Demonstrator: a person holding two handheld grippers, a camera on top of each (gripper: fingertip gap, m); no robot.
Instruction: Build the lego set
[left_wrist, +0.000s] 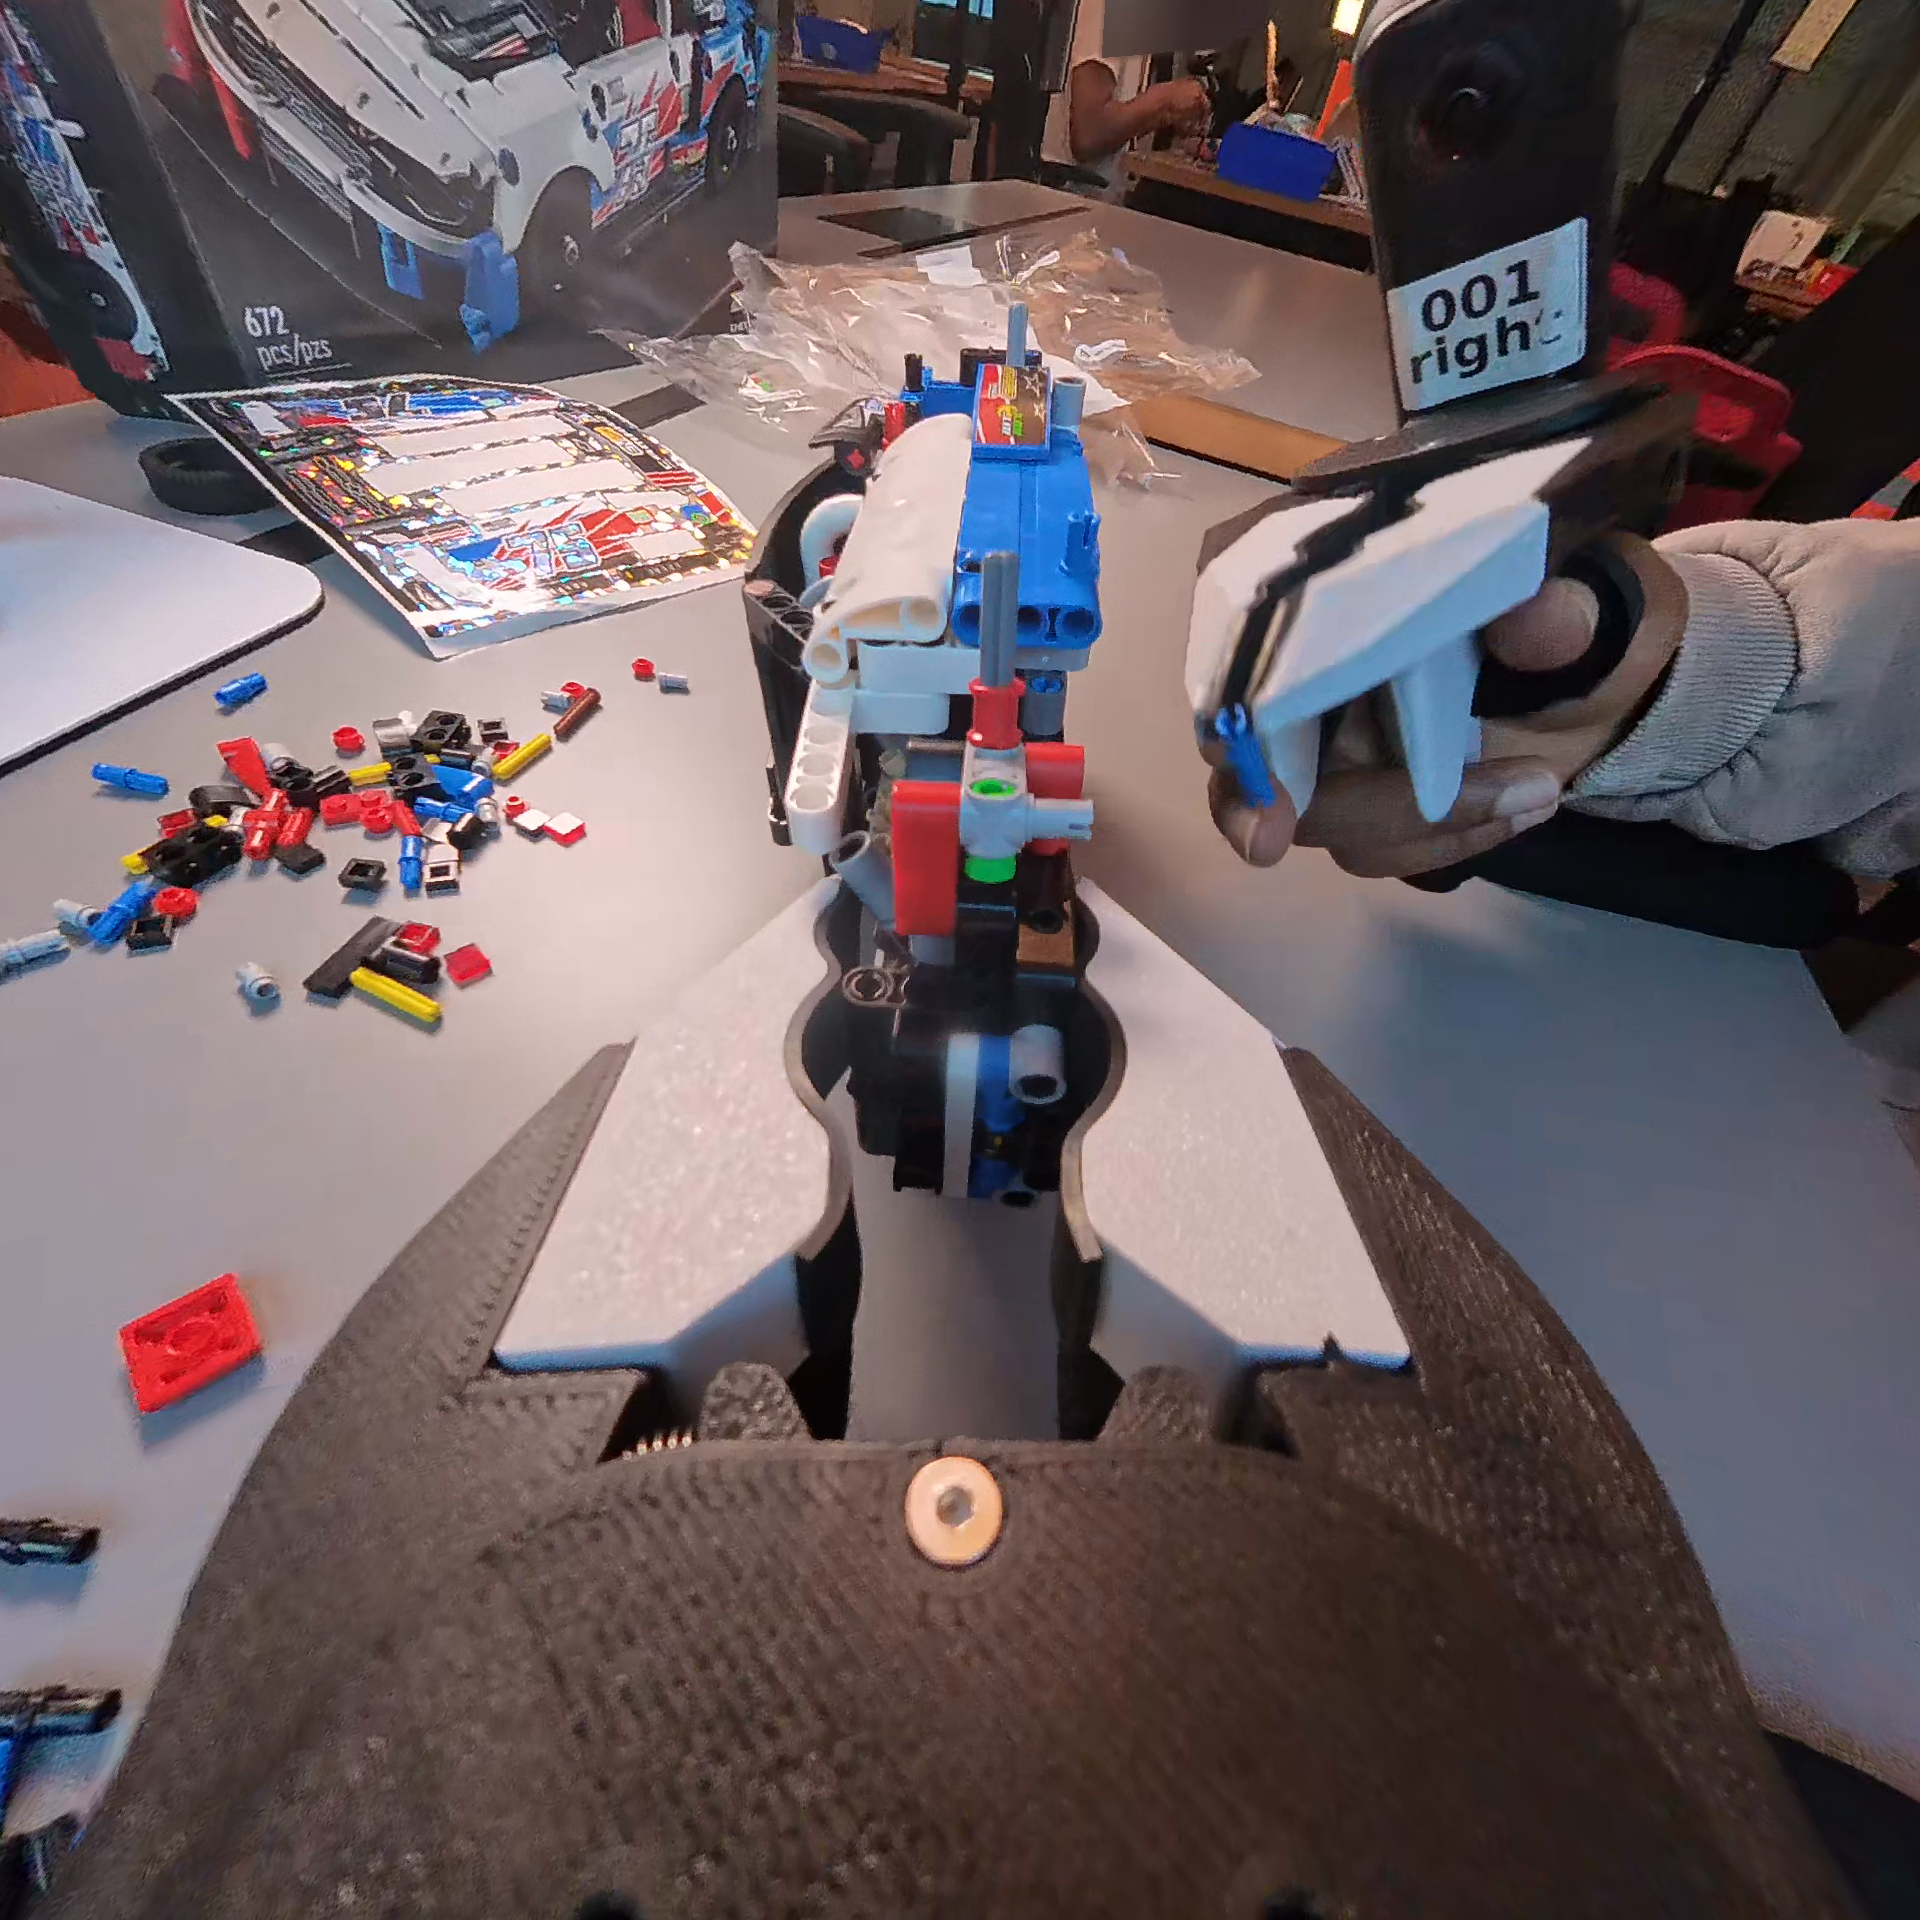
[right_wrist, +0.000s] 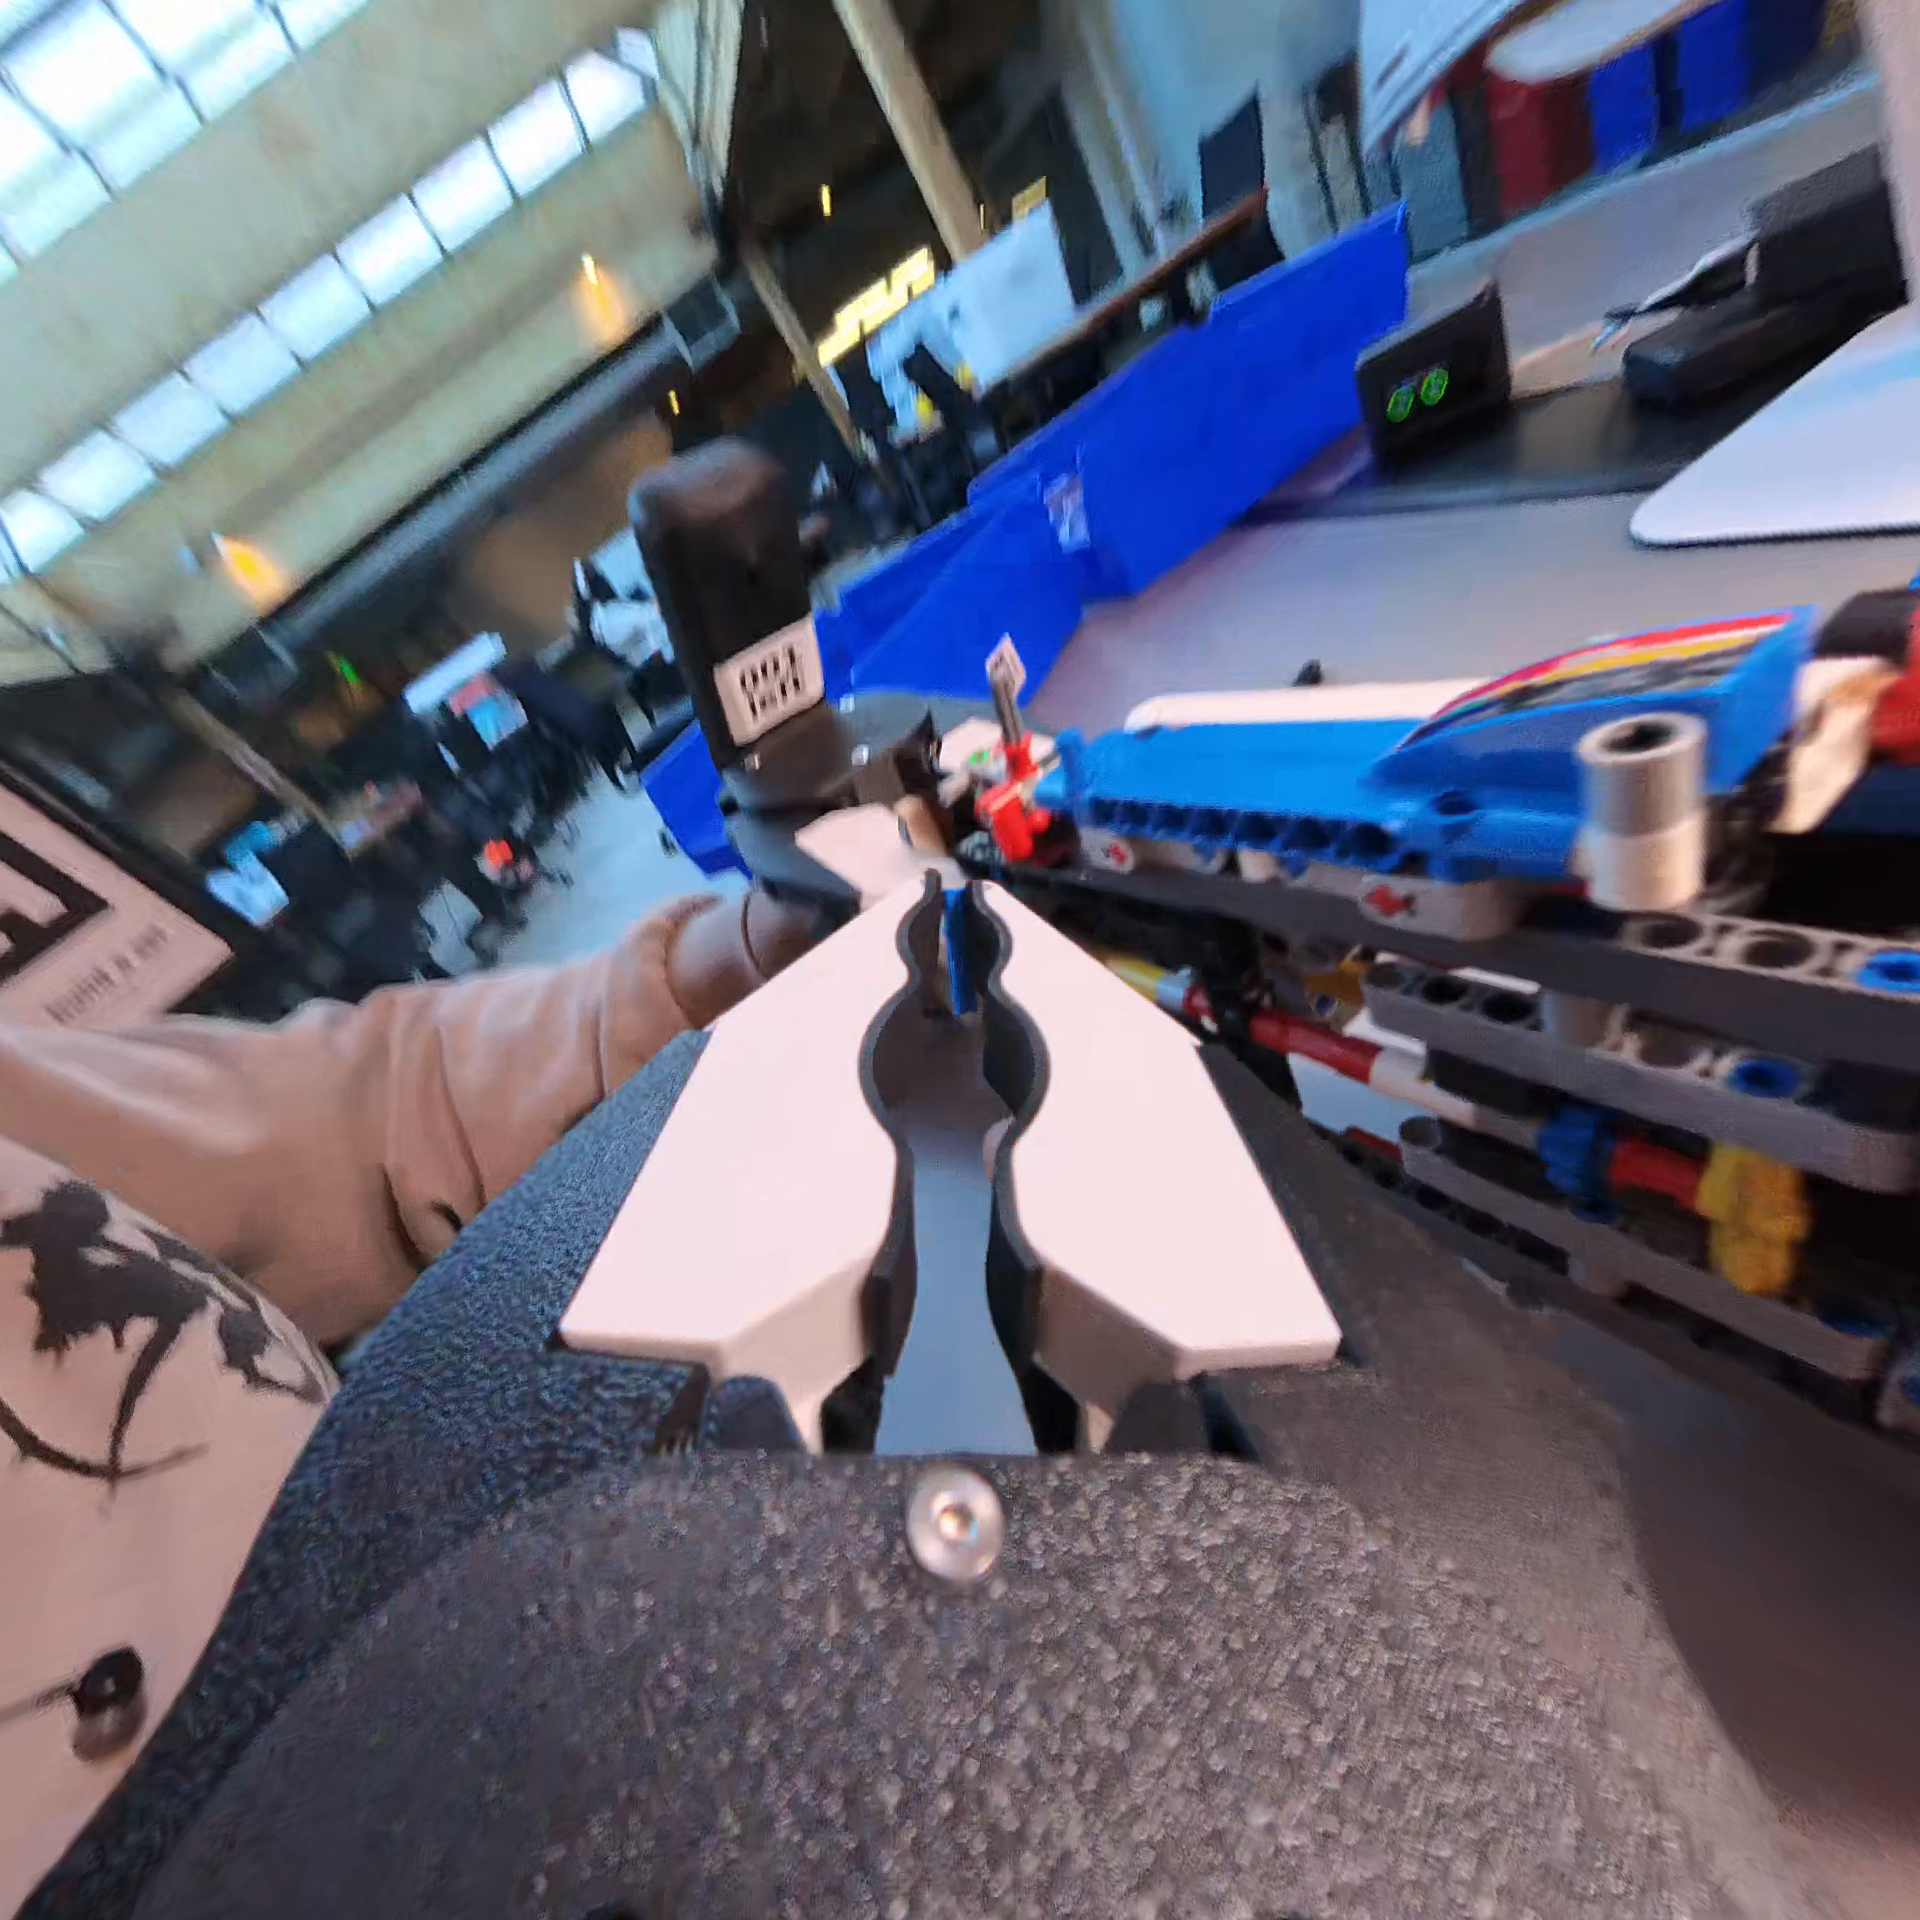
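The half-built lego car (left_wrist: 956, 665) is held up off the grey surface (left_wrist: 1507, 1091), its near end clamped between the jaws of the left gripper (left_wrist: 961, 1029), which are clenched on the black and blue frame there. Much of it is already together: a blue top with a sticker, white curved panels, a red and grey axle cluster at the near end, and in the right wrist view stacked black beams with blue pins and red and yellow axles along its side. No wheels or full body shell show on it, so by my reckoning the build sits somewhere in the middle.

Just beside the model, apart from it, the right gripper (left_wrist: 1236, 748) pinches a small blue pin (left_wrist: 1244, 756) at its tips, likely the next piece to go in.

Plenty remains. A scatter of loose pieces (left_wrist: 332, 810) in red, black, blue and yellow lies on the surface to the left, with a red plate (left_wrist: 189, 1340) nearer. Beyond are the sticker sheet (left_wrist: 488, 499), empty clear bags (left_wrist: 966, 312), a black tyre (left_wrist: 192, 473) and the set's box (left_wrist: 395, 177).
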